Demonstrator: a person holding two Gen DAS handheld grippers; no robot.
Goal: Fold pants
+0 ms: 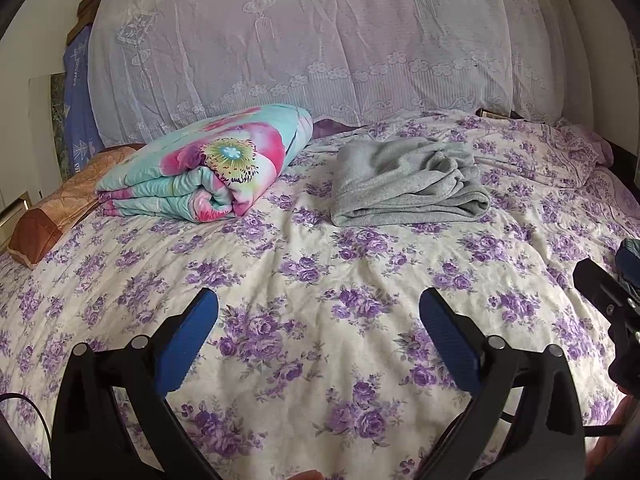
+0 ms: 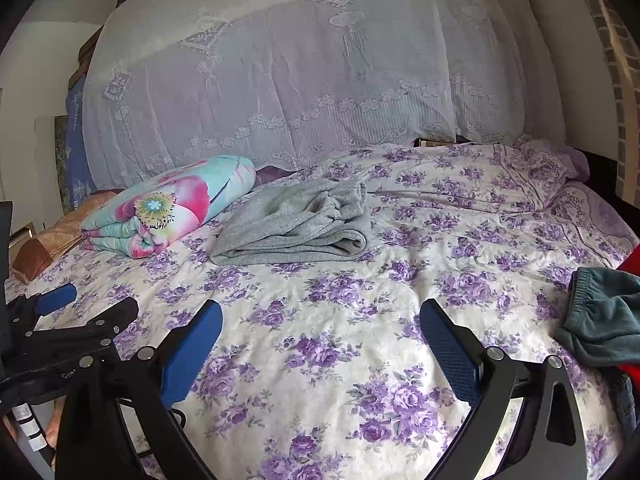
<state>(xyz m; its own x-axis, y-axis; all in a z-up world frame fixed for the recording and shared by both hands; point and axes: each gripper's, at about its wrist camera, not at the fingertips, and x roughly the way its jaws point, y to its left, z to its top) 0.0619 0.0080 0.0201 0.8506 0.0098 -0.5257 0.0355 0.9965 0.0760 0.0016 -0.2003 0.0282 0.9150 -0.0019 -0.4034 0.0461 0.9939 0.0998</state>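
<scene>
We hover both grippers, left (image 1: 319,312) and right (image 2: 321,326), spread wide and empty, over the bed (image 1: 320,280), grey pants (image 1: 404,184) already folded near its far edge.

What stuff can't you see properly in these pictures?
- The teal garment: right wrist view, cut off by the right edge, so I cannot tell what it is.
- The grey pants: both views, folded and bunched, legs and waistband hidden within the folds.
- The brown pillow: left wrist view, partly behind the flowered quilt.
- What the lace cover drapes over: both views, hidden.
</scene>
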